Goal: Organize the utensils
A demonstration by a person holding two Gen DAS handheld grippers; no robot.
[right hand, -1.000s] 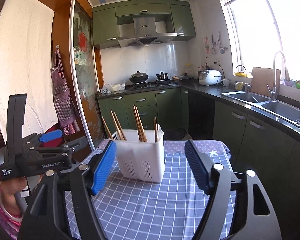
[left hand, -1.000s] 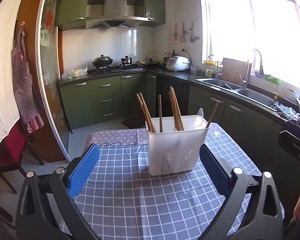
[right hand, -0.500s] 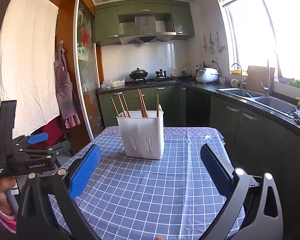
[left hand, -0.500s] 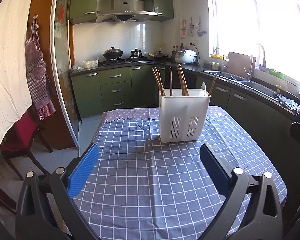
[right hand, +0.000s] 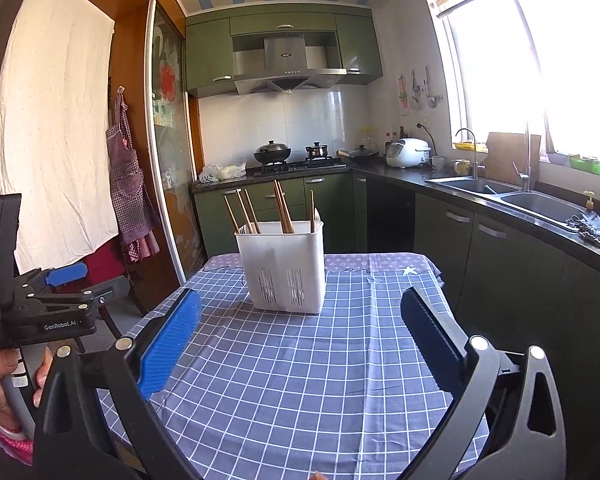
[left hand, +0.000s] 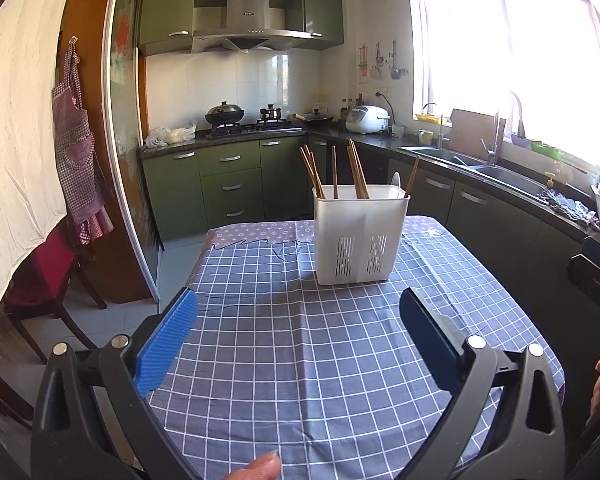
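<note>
the left gripper [left hand: 298, 326] hangs above the near part of the worktop [left hand: 300, 380] with its ribbed blue pads wide apart and nothing between them. the right gripper [right hand: 300, 326] is likewise spread wide and empty. ahead of both, well apart from either, a white plastic holder [left hand: 360, 236] stands upright on the blue checked cloth toward the far end of the worktop; it is boxy, with slotted vents low on its front. thin brown wooden chopsticks [left hand: 356, 170] stand in it, long axes near vertical, tips up, fanned slightly. a pale spoon tip [left hand: 396, 179] pokes above the rim.
</note>
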